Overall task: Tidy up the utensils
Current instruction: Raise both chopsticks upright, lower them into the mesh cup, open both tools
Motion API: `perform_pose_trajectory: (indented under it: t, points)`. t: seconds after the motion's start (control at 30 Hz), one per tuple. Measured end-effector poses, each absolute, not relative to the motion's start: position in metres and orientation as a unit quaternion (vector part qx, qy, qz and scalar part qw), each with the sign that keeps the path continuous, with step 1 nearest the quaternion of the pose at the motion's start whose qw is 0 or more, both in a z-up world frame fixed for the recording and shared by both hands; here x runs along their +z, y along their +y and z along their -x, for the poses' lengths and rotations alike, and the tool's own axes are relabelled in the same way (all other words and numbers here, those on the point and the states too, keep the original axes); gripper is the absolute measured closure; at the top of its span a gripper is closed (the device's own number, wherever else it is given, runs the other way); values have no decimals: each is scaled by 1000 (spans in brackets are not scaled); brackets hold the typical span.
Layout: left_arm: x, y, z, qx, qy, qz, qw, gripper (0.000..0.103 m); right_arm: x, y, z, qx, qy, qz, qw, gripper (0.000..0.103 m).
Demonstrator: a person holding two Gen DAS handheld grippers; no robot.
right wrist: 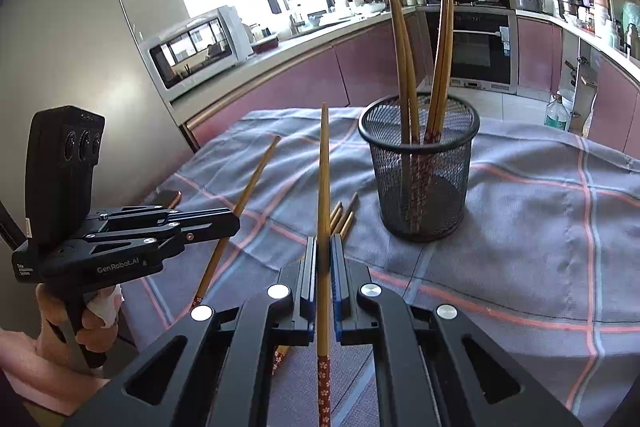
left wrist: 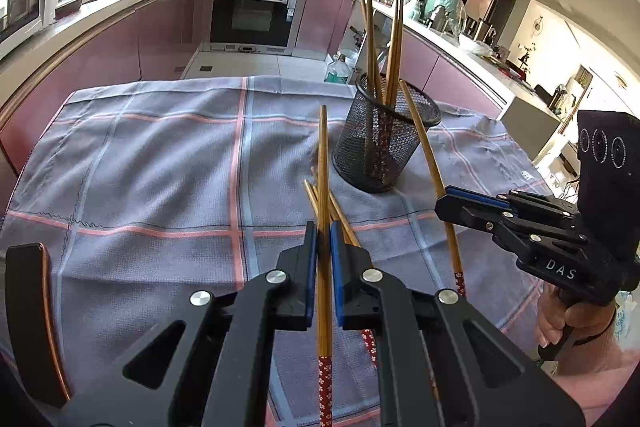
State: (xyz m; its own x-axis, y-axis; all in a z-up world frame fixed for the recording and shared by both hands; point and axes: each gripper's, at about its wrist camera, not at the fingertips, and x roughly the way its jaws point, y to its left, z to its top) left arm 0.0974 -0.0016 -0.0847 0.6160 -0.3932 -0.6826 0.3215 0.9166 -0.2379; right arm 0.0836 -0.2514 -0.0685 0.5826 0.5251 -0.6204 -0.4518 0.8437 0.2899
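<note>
My left gripper is clamped on one chopstick, which runs straight out between the blue pads, its pale tip pointing forward and its red flowered end trailing back under the tool. My right gripper grips a second chopstick the same way, tip forward, patterned end toward me. In the left wrist view that second stick leans up past the right tool with its tip close to the cup's rim.

The black mesh cup stands upright on the checked cloth, ahead of both tools and slightly to the right of the left one. Four chopsticks stand in it already, leaning apart in two pairs. More loose chopsticks lie flat on the cloth just in front of the right gripper, between it and the cup.

Readable writing: "DAS" on the side of the right tool as seen from the left wrist; "GenRobot.AI" on the side of the left tool as seen from the right wrist. Smaller print beside it I cannot make out with confidence.
</note>
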Motion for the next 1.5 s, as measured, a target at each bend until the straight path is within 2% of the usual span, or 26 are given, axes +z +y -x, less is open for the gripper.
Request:
perform_pose_trajectory:
  t: [0.53,1.5]
  points:
    - [-27,9,-77,-217,320,60,920,95,-39,-266,-82,272,316,-64,907,98]
    - [28,-15,-102,-256,259,72,929,95,15,-288,-91,250,236,-53,938,98]
